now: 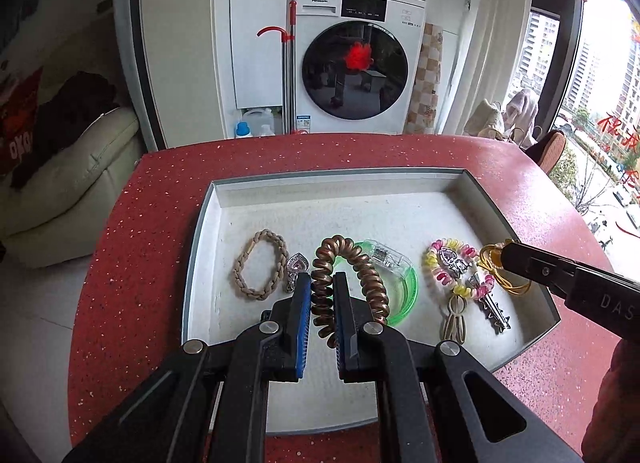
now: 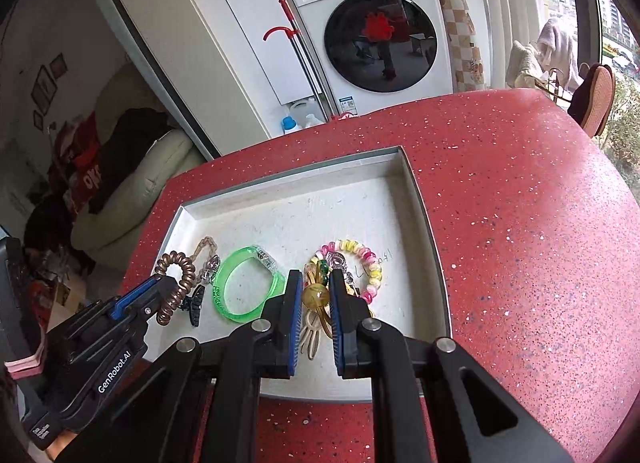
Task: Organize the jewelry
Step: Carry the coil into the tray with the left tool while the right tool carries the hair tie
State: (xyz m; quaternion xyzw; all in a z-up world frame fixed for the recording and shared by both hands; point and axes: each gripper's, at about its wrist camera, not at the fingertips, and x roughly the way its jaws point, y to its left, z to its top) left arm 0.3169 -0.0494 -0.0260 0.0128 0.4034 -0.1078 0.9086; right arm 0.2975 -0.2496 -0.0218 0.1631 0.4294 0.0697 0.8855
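Left wrist view. White tray (image 1: 224,199) sits on the red speckled table (image 1: 120,263), holding the jewelry in a rough row. Left gripper (image 1: 322,283) enters from 6 o'clock, jaws nearly closed and clamped on the bronze spiral coil (image 1: 360,263); the blue pads pinch one side of the loop, so the rest arcs free toward 1 o'clock. Coil overlaps the green bangle (image 1: 408,291), which lies flat beneath it. Braided beige band (image 1: 262,269) lies at 9 o'clock of the fingers, a small heart charm (image 1: 296,267) between band and finger. Pink-yellow bead bracelet (image 1: 440,267) sits toward 3 o'clock with a silver key-shaped pendant (image 1: 492,307) across it. Right gripper (image 1: 505,255) comes in from 3 o'clock, pinching a yellow cord (image 1: 500,275).

Right wrist view. Right gripper (image 2: 313,291) is closed down on an amber bead on its yellow cord (image 2: 316,297); gripping the bead probably gives a firmer hold than thin cord. Bead bracelet (image 2: 372,267) lies at 1 o'clock, green bangle (image 2: 240,291) at 9 o'clock. Left gripper (image 2: 160,295) at 8 o'clock holds the coil (image 2: 180,279) hanging from its tip. A black clip (image 2: 196,303) lies by it.

Judgement: each hand has one piece, likely for sorting the tangled pieces apart.
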